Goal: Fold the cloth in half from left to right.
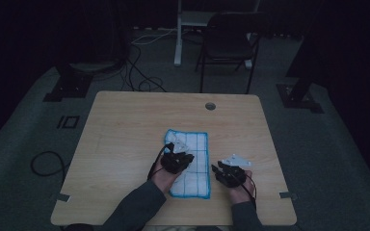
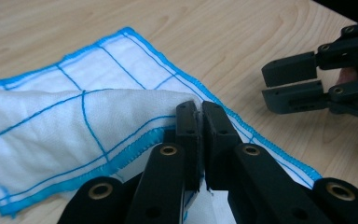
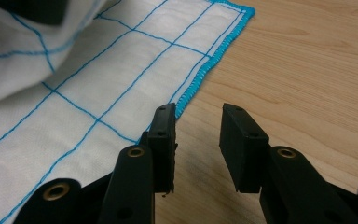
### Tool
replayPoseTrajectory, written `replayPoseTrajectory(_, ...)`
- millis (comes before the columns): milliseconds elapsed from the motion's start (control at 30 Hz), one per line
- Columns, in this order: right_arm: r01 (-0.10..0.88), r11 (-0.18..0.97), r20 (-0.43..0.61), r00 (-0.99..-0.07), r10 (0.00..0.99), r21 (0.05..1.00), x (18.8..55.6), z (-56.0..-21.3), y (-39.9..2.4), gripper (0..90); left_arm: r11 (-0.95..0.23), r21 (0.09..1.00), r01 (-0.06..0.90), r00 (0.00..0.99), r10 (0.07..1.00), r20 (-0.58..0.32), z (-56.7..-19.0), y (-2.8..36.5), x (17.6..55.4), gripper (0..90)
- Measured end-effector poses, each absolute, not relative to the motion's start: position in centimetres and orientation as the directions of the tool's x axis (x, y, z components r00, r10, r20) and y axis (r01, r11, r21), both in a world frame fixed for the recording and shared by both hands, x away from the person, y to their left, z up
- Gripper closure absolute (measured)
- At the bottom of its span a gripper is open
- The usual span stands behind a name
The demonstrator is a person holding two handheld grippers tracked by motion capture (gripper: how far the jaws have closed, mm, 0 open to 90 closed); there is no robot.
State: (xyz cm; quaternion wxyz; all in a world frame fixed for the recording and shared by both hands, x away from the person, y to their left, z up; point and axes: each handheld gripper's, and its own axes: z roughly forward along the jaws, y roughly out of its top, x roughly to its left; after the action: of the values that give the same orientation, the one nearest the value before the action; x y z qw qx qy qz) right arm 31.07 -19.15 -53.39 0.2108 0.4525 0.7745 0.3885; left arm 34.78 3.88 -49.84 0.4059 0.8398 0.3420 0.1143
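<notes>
Left gripper (image 2: 199, 135) pinching the cloth (image 2: 51, 126) edge

Jaws clamped on the folded-over blue hem; cloth lies mid-bench (image 1: 125, 120). Right gripper (image 3: 198, 140) sits beside its edge, jaws apart, holding nothing.

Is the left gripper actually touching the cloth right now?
Touching. In the left gripper view the left gripper has its jaws shut on a lifted fold of the cloth, fabric pinched between the pads.
</notes>
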Motion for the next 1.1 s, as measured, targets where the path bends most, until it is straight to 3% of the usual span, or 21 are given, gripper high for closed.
replayPoseTrajectory(467, 0.540, 0.283, 0.025, -0.492, 0.870, 0.793, 31.0, -53.4, -19.2, 66.8, -0.475, 0.724, 0.500, 0.752, 0.653, -0.091, -51.2, 2.2, 35.4, 85.8)
replayPoseTrajectory(600, 0.538, 0.286, 0.022, -0.495, 0.869, 0.793, 31.1, -53.4, -19.2, 66.7, -0.479, 0.722, 0.500, 0.762, 0.639, -0.104, -51.0, 2.3, 35.0, 68.4)
replayPoseTrajectory(700, 0.539, 0.284, 0.024, -0.493, 0.870, 0.793, 31.0, -53.4, -19.2, 66.6, -0.473, 0.732, 0.490, 0.769, 0.631, -0.108, -49.9, 2.7, 34.2, 61.9)
replayPoseTrajectory(1000, 0.536, 0.287, 0.019, -0.493, 0.870, 0.794, 31.0, -53.4, -19.1, 66.6, -0.436, 0.782, 0.445, 0.774, 0.627, -0.091, -47.0, 5.0, 32.7, 60.2)
replayPoseTrajectory(1100, 0.538, 0.283, 0.023, -0.491, 0.871, 0.794, 31.0, -53.4, -19.2, 66.6, -0.406, 0.786, 0.465, 0.740, 0.666, -0.094, -46.8, 6.6, 32.8, 65.2)
